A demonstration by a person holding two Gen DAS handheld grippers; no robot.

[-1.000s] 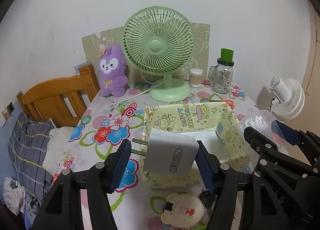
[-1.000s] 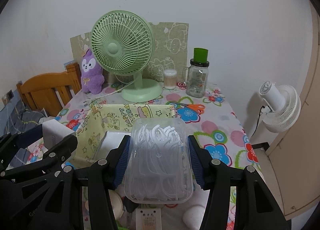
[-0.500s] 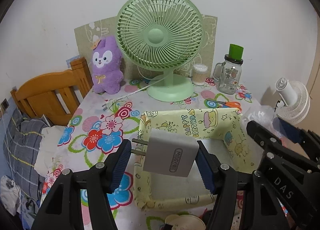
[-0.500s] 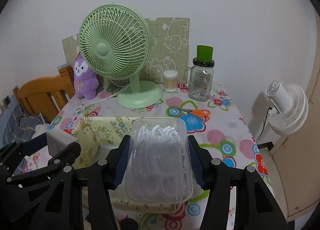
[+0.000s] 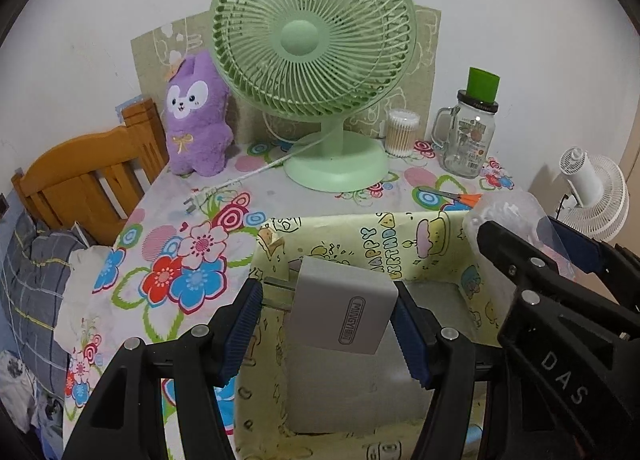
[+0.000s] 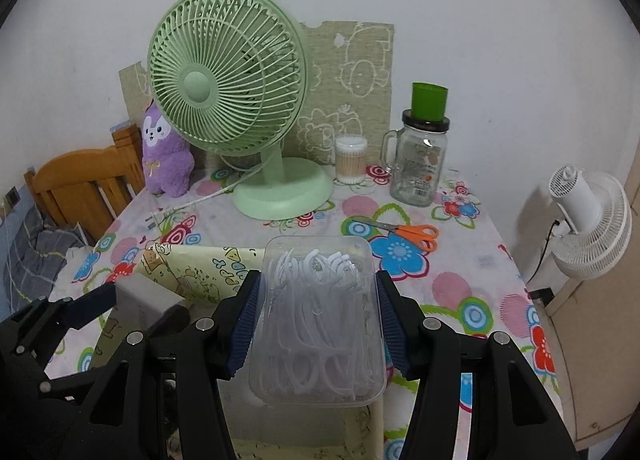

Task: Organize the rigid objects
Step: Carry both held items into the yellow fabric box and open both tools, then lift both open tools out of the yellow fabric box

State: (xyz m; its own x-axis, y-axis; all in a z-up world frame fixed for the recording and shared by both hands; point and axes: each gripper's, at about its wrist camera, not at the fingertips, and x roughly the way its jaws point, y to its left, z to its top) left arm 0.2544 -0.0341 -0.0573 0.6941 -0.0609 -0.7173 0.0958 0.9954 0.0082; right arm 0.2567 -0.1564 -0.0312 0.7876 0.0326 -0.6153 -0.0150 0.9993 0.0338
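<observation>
Left wrist view shows the left gripper (image 5: 326, 324) up close, with its two blue pads squeezing a white charger (image 5: 340, 310). The charger's metal prongs stick out to the left side. It hangs over a yellow cartoon box (image 5: 360, 236) with "Happy Birthday" printed on the inside wall. The box bottom is plain grey. On the right side of this view, the right gripper (image 5: 532, 244) pokes in, holding a clear box.

Right wrist view shows the right gripper (image 6: 316, 324) close up too. Its blue pads press on both sides of a clear plastic box (image 6: 318, 320) full of white floss picks. This box is held over the right part of the yellow cartoon box (image 6: 192, 264). The left gripper (image 6: 120, 308) and the white charger (image 6: 148, 296) sit at the lower left.

Both boxes are above a table with a flower cloth (image 6: 460, 284). A bit farther back lie orange scissors (image 6: 408, 232) on the cloth. Behind them stands a big green fan (image 6: 236, 108), with its white cord running across the cloth to the left. Beside the fan's base is a small tub of cotton swabs (image 6: 351, 160), and next to that a glass jar with a handle (image 6: 420, 164) and a green cup (image 6: 429, 100) on top. A purple plush toy (image 6: 164, 152) leans near the wall on the left. A wooden chair (image 6: 80, 184) stands left of the table. A small white fan (image 6: 588, 220) is off to the right, past the table.
</observation>
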